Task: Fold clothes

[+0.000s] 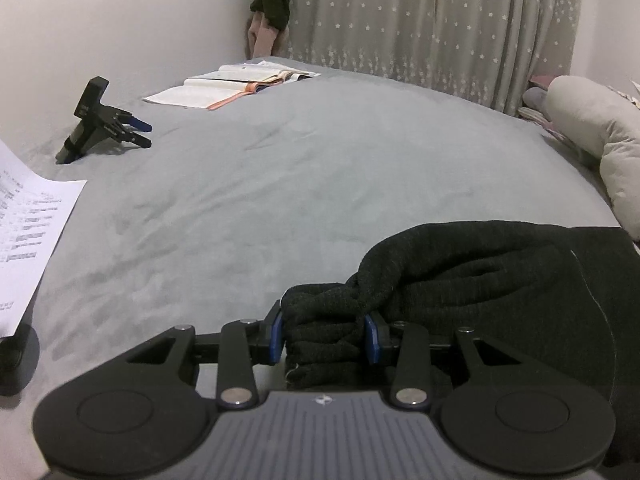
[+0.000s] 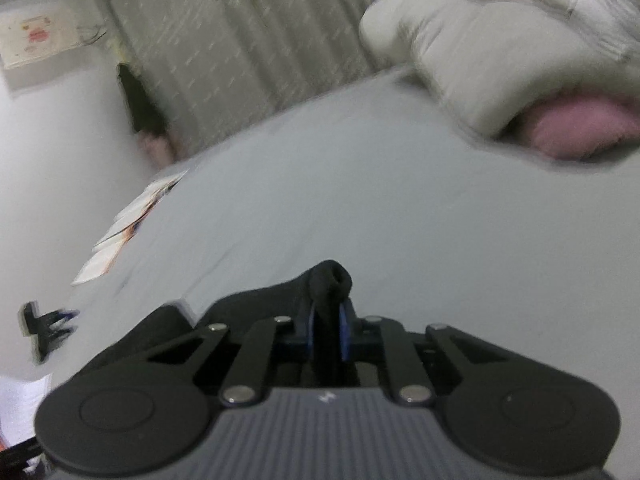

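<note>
Wide bare stretch of grey bed (image 1: 280, 184) ahead of both grippers, open for passing. Obstacles at the edges: spare gripper (image 1: 102, 122) lying far left, open books (image 1: 228, 86) at the far left by the wall, printed sheet (image 1: 28, 236) at near left, grey pillow (image 1: 596, 144) along the right. Black garment (image 1: 480, 280) bunched at near right. Curtain (image 1: 432, 20) closes off the far side.
</note>
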Tool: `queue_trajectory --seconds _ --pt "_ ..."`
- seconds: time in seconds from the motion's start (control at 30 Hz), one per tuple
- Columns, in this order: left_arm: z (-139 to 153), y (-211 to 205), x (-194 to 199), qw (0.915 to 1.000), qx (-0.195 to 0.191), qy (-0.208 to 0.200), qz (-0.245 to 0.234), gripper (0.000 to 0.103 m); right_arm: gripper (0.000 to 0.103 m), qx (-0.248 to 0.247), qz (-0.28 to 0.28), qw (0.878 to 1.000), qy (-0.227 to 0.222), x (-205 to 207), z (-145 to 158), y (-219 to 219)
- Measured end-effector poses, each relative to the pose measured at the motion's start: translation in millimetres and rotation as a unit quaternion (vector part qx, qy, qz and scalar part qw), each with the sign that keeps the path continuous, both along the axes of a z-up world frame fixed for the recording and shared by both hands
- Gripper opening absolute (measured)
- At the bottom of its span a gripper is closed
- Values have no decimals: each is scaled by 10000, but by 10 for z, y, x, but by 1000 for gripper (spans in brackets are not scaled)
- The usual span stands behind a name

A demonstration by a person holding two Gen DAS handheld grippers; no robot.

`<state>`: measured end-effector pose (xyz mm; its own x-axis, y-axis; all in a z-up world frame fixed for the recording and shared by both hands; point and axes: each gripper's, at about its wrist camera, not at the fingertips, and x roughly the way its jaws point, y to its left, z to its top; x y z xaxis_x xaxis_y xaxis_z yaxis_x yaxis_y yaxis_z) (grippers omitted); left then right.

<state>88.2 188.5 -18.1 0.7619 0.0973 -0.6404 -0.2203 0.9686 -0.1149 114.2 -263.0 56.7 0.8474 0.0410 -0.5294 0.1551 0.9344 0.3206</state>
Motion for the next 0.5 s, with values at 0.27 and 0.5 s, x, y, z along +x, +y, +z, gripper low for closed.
queue_trajectory --seconds 0.27,0.5 --pt "66 -27 342 9999 86 -115 46 36 10 -931 -1036 9896 -351 -188 294 -533" --pt "158 -220 813 9991 335 -211 -135 36 10 -1275 -1279 9828 -374 -188 168 -704"
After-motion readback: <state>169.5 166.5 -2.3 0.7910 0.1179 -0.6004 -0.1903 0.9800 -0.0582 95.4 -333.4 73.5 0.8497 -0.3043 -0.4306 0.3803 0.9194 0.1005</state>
